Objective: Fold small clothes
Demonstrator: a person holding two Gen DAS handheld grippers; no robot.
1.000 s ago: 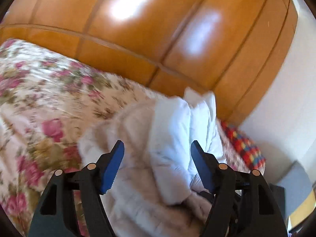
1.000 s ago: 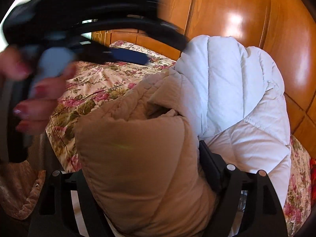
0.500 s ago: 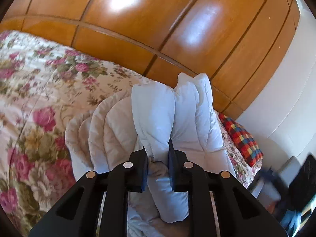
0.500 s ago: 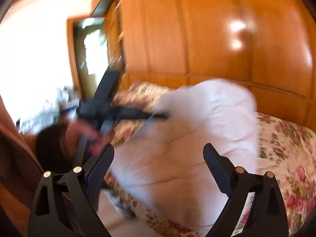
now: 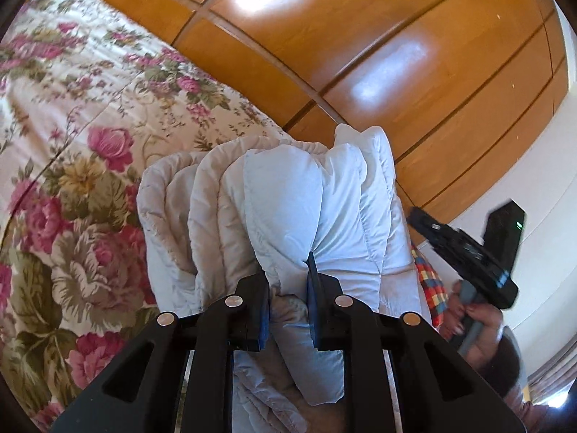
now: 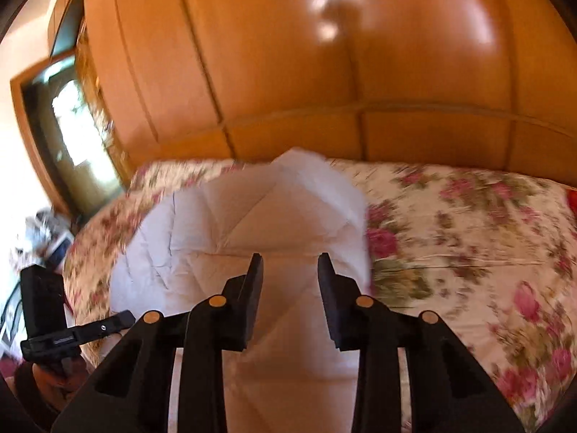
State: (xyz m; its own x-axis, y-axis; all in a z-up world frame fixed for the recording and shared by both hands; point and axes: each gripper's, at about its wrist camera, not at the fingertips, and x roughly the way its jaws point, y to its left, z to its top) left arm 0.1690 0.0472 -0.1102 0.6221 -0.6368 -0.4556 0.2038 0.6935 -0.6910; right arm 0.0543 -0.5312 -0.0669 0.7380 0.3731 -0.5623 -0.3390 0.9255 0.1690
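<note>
The right wrist view is motion-blurred. The quilted jacket [image 5: 306, 209] lies bunched on the floral bed [image 5: 72, 115]. The left hand-held gripper [image 5: 286, 281] pinches a jacket fold, angled downward. At 3 o'clock, the right hand-held gripper [image 6: 290, 270] is closing with nothing between its fingers, above the jacket.

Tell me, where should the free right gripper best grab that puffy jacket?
Probably the jacket's flat near edge, coming in low from the bedside: it lies spread on the bed, padding thinnest there. The right gripper is closing, nothing pinched; the left gripper pinches a fold.
</note>
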